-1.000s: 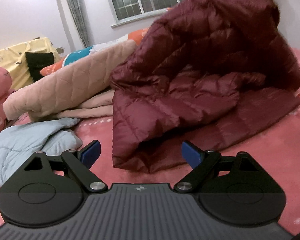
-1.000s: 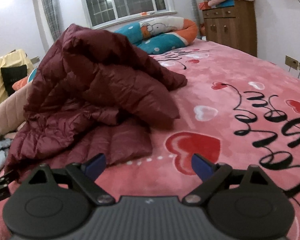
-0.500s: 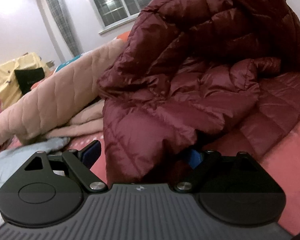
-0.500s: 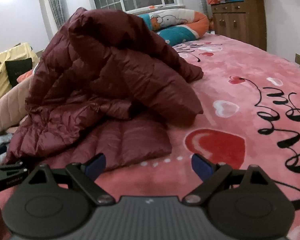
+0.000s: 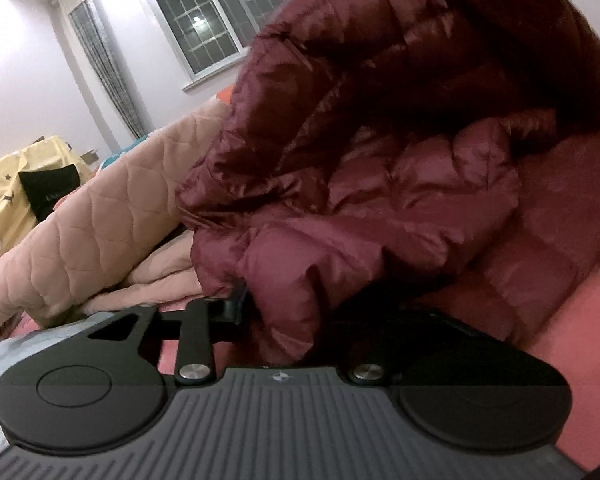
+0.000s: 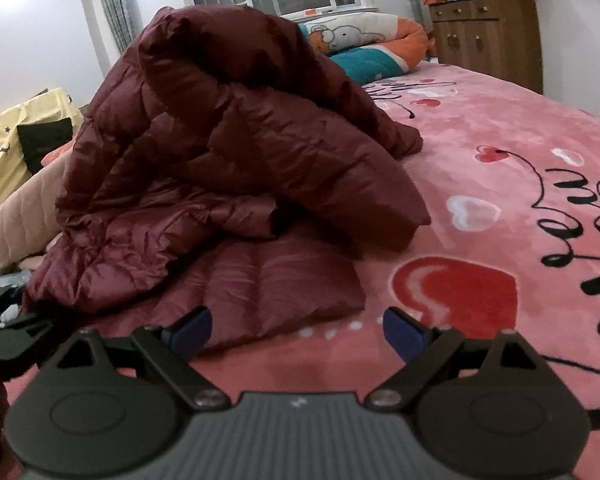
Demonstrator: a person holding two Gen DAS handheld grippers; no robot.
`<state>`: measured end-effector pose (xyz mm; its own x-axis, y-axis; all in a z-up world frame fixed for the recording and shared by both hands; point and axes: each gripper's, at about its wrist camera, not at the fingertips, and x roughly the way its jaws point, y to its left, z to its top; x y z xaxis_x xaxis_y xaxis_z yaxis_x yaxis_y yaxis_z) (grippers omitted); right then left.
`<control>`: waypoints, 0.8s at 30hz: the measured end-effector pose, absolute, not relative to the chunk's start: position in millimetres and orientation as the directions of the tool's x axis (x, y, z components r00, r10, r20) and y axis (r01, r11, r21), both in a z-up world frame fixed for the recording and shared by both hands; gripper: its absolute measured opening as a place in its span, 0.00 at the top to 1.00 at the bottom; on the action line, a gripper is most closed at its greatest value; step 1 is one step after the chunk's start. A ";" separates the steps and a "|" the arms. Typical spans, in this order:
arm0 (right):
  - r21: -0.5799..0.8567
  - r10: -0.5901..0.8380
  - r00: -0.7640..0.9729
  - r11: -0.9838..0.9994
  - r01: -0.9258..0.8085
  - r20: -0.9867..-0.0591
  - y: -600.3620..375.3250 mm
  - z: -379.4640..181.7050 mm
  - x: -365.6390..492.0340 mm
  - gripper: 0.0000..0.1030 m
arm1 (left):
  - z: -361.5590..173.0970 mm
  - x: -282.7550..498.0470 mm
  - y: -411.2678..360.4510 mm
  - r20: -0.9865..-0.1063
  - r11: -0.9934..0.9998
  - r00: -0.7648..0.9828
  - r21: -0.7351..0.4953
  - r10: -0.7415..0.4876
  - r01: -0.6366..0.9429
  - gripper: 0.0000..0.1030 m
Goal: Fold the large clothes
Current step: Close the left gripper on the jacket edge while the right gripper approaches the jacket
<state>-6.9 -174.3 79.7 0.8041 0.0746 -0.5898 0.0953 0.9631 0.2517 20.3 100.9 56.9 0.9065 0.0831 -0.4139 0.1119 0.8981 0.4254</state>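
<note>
A dark red quilted down coat [image 6: 236, 152] lies in a rumpled heap on the pink bed [image 6: 500, 128]. In the left wrist view the coat [image 5: 380, 184] fills the right side. My left gripper [image 5: 288, 304] is shut on a fold at the coat's near left edge; the right fingertip is hidden by fabric. My right gripper [image 6: 296, 330] is open and empty, low over the bed just in front of the coat's flat lower hem. The left gripper also shows at the left edge of the right wrist view [image 6: 16, 328].
A beige quilted garment [image 5: 100, 224] lies left of the coat, with a pale blue garment [image 5: 4, 360] below it. A cartoon bolster pillow [image 6: 364, 48] lies at the back of the bed. A wooden cabinet [image 6: 488, 32] stands far right. A yellow cover [image 5: 16, 184] is at far left.
My left gripper moved forward onto the coat's edge and closed on a fold. My right gripper moved closer to the coat's hem and stayed open.
</note>
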 end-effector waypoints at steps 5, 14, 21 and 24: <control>0.253 0.084 0.807 0.964 0.082 -0.584 -172.1 80.7 -8.3 0.10 | 76.6 9.9 108.0 -0.367 0.934 0.930 0.342 0.035 0.100 0.87; 0.306 0.117 0.831 0.950 0.066 -0.544 -174.2 87.6 -15.4 0.10 | 120.6 -22.1 105.2 -0.309 0.971 0.948 0.192 -0.079 0.144 0.90; 0.338 0.130 0.851 0.939 0.058 -0.508 -176.4 96.0 -19.6 0.10 | 166.0 -58.6 105.6 -0.243 0.981 0.955 0.047 -0.172 0.189 0.91; 0.336 0.132 0.855 0.941 0.052 -0.502 -174.9 97.5 -22.2 0.10 | 186.3 -76.3 102.5 -0.204 0.976 0.956 0.009 -0.210 0.216 0.92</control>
